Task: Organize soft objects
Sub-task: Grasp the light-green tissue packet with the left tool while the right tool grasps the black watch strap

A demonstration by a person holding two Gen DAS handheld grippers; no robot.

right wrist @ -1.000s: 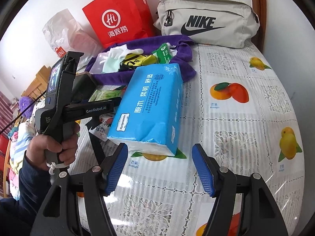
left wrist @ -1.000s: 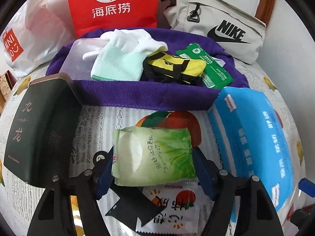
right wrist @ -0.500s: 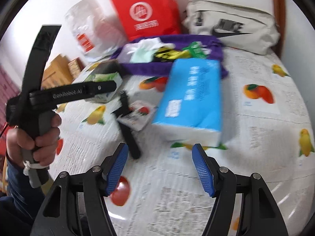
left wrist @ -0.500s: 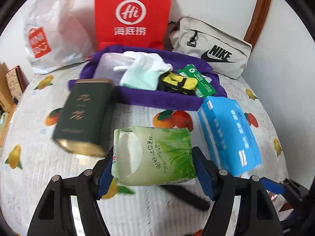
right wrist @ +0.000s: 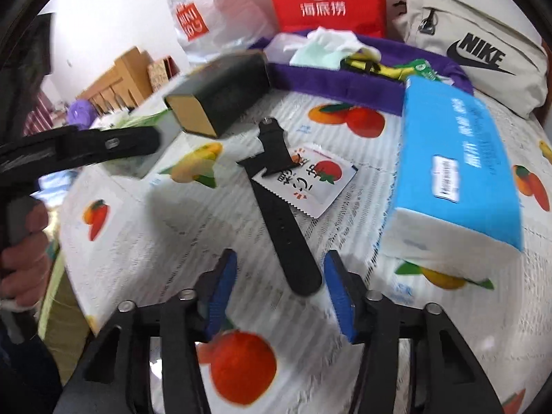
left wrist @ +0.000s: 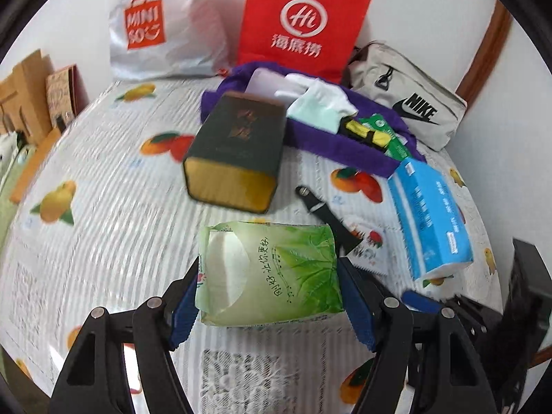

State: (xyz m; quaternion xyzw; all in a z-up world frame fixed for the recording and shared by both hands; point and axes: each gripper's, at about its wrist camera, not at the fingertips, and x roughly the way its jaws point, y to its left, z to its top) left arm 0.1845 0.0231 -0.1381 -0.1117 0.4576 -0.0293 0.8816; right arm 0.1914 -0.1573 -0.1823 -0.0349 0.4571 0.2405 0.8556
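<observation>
My left gripper (left wrist: 269,298) is shut on a green tissue pack (left wrist: 269,272) and holds it above the table. My right gripper (right wrist: 281,291) is open and empty, low over the table, with the end of a black watch strap (right wrist: 283,220) between its fingers. A blue tissue pack (right wrist: 455,158) lies to the right; it also shows in the left wrist view (left wrist: 431,214). A purple towel (left wrist: 345,148) at the back holds a pale green and white cloth (left wrist: 321,107), a yellow-black item (left wrist: 362,131) and a green packet (left wrist: 390,138).
A dark tin box (left wrist: 238,151) lies in front of the towel. A white snack sachet (right wrist: 310,179) lies on the strap. A red bag (left wrist: 303,20), a white MINISO bag (left wrist: 162,24) and a beige Nike pouch (left wrist: 407,96) stand at the back.
My left gripper has lifted the green tissue pack off the table and drawn back. My right gripper has swung left and down over the black strap, its jaws a little narrower.
</observation>
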